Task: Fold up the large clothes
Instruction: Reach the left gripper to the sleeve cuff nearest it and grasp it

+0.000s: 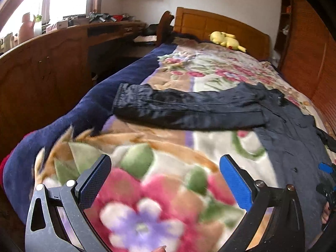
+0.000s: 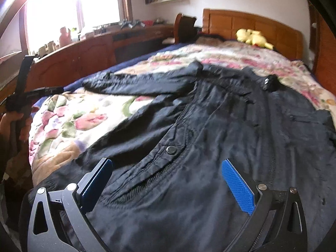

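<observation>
A dark navy jacket (image 2: 210,126) lies spread flat, front up, on a floral blanket (image 1: 159,168) on the bed. Its left sleeve (image 1: 184,109) stretches out sideways toward the bed's left edge. My left gripper (image 1: 166,178) is open and empty, hovering over bare blanket in front of the sleeve. My right gripper (image 2: 168,180) is open and empty, just above the jacket's lower front near a pocket zip and a snap button (image 2: 171,149). The left gripper also shows at the left edge of the right wrist view (image 2: 23,96).
A yellow plush toy (image 1: 225,38) lies by the wooden headboard (image 1: 220,25). A dark blue cover (image 1: 117,77) hangs along the bed's left side. A cluttered wooden desk (image 1: 63,42) runs along the left wall under a bright window. A wooden wardrobe (image 1: 308,63) stands on the right.
</observation>
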Motion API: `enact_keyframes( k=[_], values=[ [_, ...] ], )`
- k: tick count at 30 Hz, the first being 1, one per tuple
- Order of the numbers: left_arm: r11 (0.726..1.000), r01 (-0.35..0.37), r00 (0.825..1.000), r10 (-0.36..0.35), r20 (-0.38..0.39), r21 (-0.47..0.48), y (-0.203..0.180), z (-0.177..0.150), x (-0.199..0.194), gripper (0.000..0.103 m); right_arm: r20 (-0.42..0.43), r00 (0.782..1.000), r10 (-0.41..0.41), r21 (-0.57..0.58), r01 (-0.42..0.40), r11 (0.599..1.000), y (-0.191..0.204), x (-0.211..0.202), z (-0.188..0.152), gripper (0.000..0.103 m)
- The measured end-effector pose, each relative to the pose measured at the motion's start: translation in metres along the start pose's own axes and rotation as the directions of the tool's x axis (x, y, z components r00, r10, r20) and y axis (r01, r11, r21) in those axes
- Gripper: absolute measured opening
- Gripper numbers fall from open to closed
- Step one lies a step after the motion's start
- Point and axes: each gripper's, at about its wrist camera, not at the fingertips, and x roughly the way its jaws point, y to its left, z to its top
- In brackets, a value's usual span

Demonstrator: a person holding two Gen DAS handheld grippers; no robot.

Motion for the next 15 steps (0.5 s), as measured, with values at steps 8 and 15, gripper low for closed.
enact_keyframes(
  k=[8,15],
  values=[
    [0.999,-0.041,0.998,0.039,-0.041,-0.033,0.029,0.037,0.046,0.082,-0.020,0.999,-0.029,-0.010,0.029,1.000,0.004,0.018,-0.007,0.103],
    [0.992,-0.061,0.996,0.053,-0.067,-0.113,0.049,0.065,0.090,0.074,-0.025,0.999,-0.029,-0.018,0.029,0.999,0.008,0.019,-0.009,0.103]
  ],
)
